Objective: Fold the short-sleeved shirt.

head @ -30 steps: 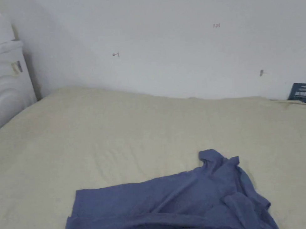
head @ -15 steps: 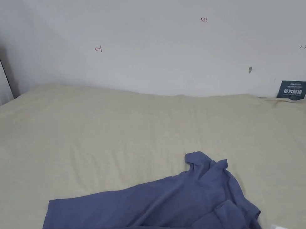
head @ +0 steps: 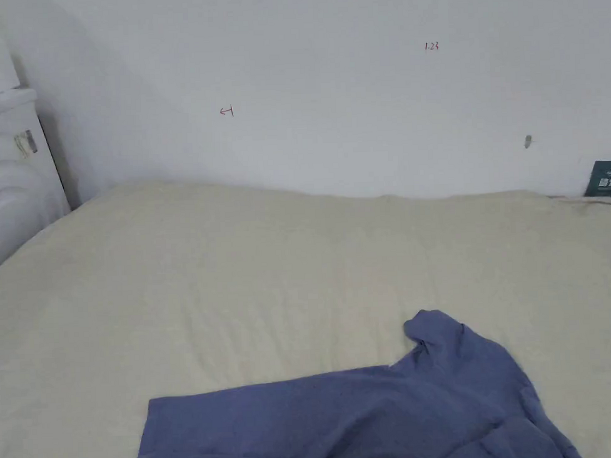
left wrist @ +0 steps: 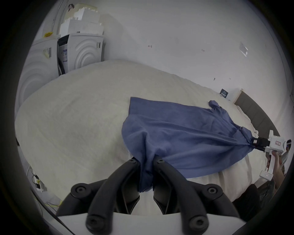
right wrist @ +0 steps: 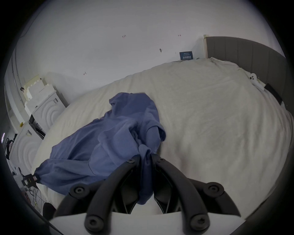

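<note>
shirt (left wrist: 183, 135) stretched over bed (left wrist: 71, 119) — both tongs clamp it.

Bedroom, bed (head: 237, 273), grey headboard (right wrist: 248, 50), white wall (head: 330, 81)

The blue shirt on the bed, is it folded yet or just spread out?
Not folded: the blue shirt lies loosely spread and rumpled on the bed, pinched by the left gripper and right gripper.

The cream-covered bed (head: 250, 285) is seen from above its near edge by the head view, toward the white wall (head: 330, 81). From low at that edge, close to the crumpled blue short-sleeved shirt (left wrist: 183, 136), both gripper views are aimed across it; bed, shirt and wall are shared by all.
</note>
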